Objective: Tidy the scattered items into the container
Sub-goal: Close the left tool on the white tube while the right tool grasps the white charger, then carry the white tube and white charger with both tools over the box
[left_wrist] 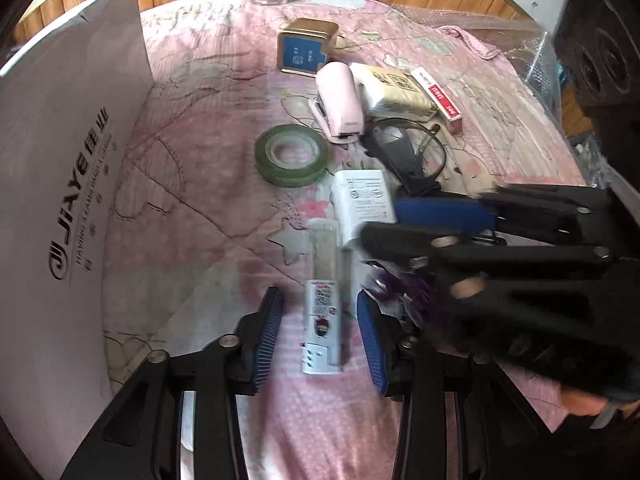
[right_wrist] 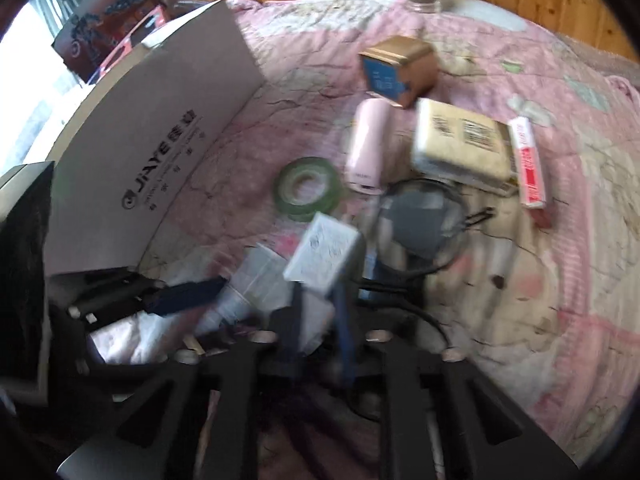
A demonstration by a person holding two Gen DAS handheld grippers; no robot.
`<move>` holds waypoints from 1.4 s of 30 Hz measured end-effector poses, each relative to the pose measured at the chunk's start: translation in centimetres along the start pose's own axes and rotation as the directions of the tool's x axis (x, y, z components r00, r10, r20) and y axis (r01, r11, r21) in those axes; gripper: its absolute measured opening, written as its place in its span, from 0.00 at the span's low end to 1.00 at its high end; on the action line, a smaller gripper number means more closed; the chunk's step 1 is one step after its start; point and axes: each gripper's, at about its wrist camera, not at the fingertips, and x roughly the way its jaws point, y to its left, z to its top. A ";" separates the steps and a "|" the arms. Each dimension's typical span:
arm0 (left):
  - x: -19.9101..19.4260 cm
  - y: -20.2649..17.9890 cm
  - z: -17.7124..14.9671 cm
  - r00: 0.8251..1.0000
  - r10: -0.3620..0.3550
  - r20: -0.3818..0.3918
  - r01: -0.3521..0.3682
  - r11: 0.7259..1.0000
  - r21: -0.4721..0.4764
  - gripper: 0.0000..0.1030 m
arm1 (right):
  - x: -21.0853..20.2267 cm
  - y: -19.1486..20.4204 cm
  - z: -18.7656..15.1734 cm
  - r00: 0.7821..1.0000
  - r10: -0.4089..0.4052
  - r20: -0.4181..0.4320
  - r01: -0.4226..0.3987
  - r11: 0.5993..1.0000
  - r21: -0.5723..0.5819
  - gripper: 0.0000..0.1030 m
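A pink quilted bed cover is shown carrying a large white printed cardboard box at its left. The left gripper is seen with fingers spread wide, astride a clear-and-white plastic tube lying untouched. The right gripper is closed around a white rectangular charger block. A green tape roll lies nearby.

we see pink quilt with star and flower print; green tape roll beside pink stapler; behind stapler, gold tin with blue face; red-white box.
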 end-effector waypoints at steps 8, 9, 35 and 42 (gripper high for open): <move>-0.3 1.4 0.0 1.000 0.022 0.003 -0.022 0.999 -0.036 0.27 | -0.5 0.0 0.7 0.993 0.108 0.043 -0.110 0.992 0.059 0.40; -0.2 1.2 0.0 1.000 0.024 0.009 -0.023 0.999 -0.036 0.28 | -0.5 0.3 0.9 0.993 0.103 0.049 -0.106 0.993 0.059 0.44; -4.3 1.1 0.1 0.994 0.066 0.091 -0.064 0.998 -0.027 0.19 | -0.8 3.1 0.8 0.997 0.040 0.065 -0.048 0.990 0.136 0.32; -5.3 2.0 -0.7 0.996 0.044 0.077 -0.040 0.998 -0.045 0.19 | 2.3 4.9 1.0 0.996 -0.066 -0.052 0.067 0.998 0.007 0.39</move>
